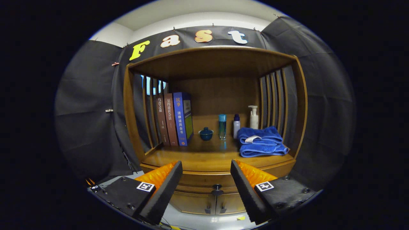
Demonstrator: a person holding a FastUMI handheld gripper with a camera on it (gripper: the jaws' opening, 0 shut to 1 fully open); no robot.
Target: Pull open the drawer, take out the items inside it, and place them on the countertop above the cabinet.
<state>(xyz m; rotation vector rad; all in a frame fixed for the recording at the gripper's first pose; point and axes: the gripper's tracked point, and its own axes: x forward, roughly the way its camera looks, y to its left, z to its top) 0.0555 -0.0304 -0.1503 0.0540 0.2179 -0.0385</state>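
A wooden cabinet (211, 105) stands against the black cloth wall of the booth, its open niche floored by a polished surface (204, 156). The claw (206, 179) hangs before the cabinet with its two fingers spread wide apart and nothing between them. Just ahead of the fingers, in the gap between them, sits the drawer (204, 182), shut, with its dark round knob (217, 189) below the surface's front edge; two small cabinet doors (211, 203) lie under the knob. Beyond the drawer, on the surface, a folded blue towel (262, 141) lies at the right. Behind the towel stands a white pump bottle (254, 117), and left of the towel a small white bottle with a blue cap (236, 125), then a teal bottle (222, 126), then a small blue lidded cup (206, 134). Farthest left of the towel, three books (174, 118) stand upright.
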